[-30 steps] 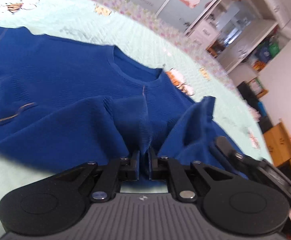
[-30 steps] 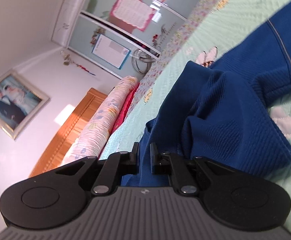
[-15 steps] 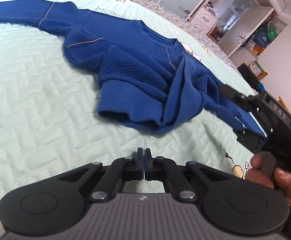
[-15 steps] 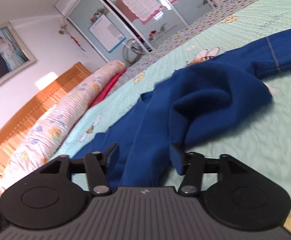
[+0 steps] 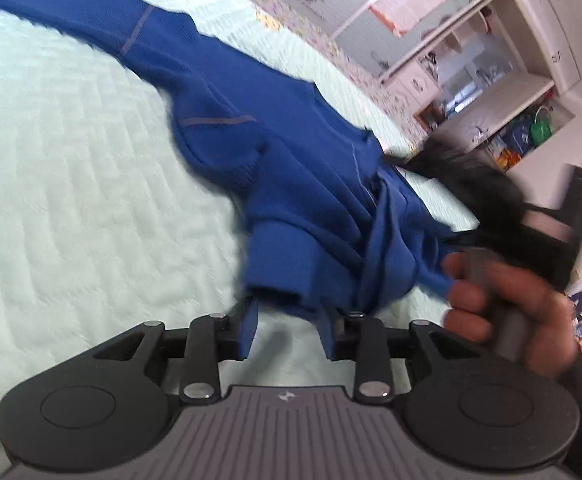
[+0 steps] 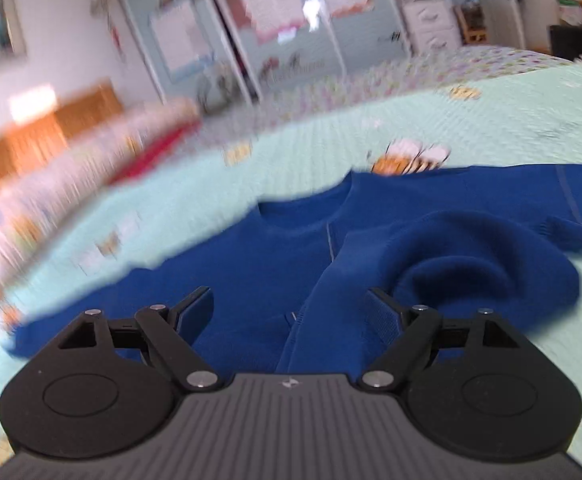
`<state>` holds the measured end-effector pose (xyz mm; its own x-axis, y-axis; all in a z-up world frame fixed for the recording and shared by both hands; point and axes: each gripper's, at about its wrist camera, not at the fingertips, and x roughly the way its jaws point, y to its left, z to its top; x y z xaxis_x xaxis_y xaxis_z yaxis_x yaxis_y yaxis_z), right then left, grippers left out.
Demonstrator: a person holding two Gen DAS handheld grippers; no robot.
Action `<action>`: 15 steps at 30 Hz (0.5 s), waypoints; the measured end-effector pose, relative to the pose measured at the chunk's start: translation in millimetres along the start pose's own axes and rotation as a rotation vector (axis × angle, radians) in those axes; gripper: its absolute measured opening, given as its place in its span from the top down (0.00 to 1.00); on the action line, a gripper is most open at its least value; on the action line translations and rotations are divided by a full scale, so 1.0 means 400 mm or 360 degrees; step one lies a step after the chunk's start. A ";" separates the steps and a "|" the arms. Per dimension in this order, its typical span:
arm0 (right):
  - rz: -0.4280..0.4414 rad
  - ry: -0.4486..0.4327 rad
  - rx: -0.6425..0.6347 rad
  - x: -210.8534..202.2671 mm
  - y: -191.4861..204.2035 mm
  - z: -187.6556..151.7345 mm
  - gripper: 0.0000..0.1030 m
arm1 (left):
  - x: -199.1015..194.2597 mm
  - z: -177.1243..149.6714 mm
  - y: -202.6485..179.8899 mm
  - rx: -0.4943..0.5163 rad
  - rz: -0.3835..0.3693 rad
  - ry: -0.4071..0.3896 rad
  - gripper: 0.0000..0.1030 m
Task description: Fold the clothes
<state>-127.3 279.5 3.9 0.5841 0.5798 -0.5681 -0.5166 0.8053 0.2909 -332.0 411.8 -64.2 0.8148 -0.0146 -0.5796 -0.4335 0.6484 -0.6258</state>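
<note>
A blue knit sweater lies crumpled on a pale green quilted bedspread. My left gripper is open, its jaws apart just short of the sweater's bunched ribbed hem. The sweater also shows in the right wrist view, collar away from me, one side folded over in a heap at the right. My right gripper is open wide and empty, low over the sweater's body. The person's hand on the right gripper shows blurred in the left wrist view, beside the sweater.
The bed has a wooden headboard and a rolled floral quilt along its far side. Wardrobe doors with posters stand behind. Shelves and drawers line the wall past the bed's edge.
Both grippers let go of the sweater, which dropped onto the bed. My left gripper shut, then opened and moved up to the hem. My right gripper opened wider and swung over the body.
</note>
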 end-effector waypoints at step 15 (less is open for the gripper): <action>-0.0217 -0.0097 0.0329 -0.322 -0.174 -0.245 0.79 | -0.030 -0.010 0.040 -0.0054 -0.0112 -0.0035 0.60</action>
<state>-227.9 136.8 -18.7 0.6793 0.4656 -0.5672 -0.2950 0.8810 0.3699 -350.3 419.1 -69.2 0.8519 -0.0422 -0.5220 -0.3872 0.6204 -0.6821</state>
